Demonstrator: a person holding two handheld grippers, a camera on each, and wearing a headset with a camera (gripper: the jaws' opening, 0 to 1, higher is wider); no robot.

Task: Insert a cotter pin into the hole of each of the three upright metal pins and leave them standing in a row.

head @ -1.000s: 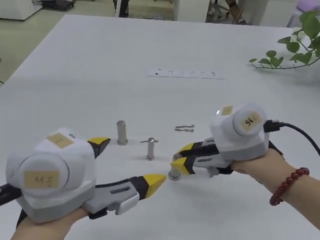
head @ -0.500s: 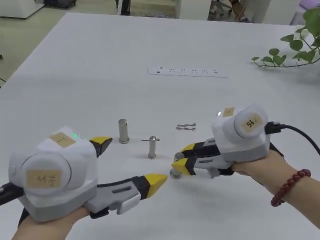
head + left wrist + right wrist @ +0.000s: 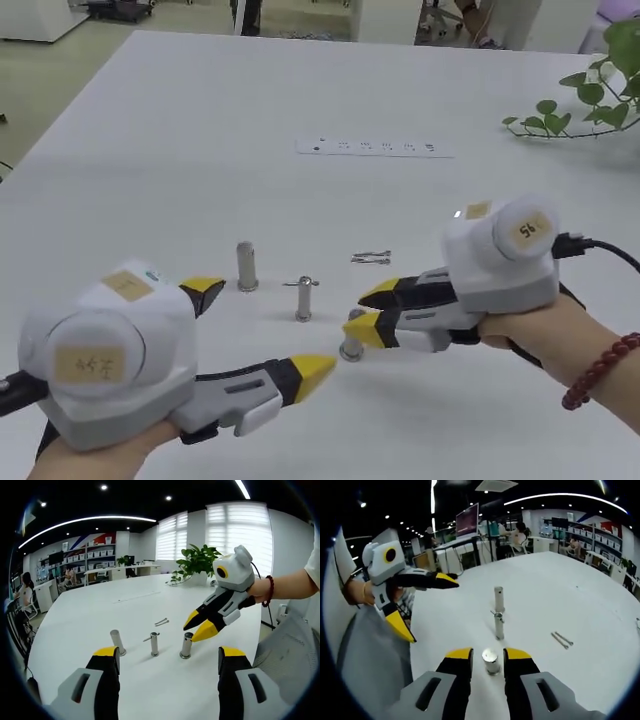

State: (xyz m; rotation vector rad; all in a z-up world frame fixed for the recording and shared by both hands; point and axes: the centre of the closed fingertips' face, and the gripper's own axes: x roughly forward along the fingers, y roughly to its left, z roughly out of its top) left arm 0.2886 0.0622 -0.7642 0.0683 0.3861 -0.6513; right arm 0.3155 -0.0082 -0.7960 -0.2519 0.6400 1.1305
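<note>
White bench carries three upright silver metal pins in a row. I have my right tongs apart, straddling the nearest pin; my left tongs gape wide nearby.

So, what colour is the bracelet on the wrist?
The bracelet is dark red, clearest in the head view.

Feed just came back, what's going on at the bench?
The right gripper has its open jaws either side of the nearest metal pin, not clamped. The left gripper hovers open and empty. The middle metal pin already carries a cotter pin; the far metal pin has none. Two loose cotter pins lie beyond.
</note>
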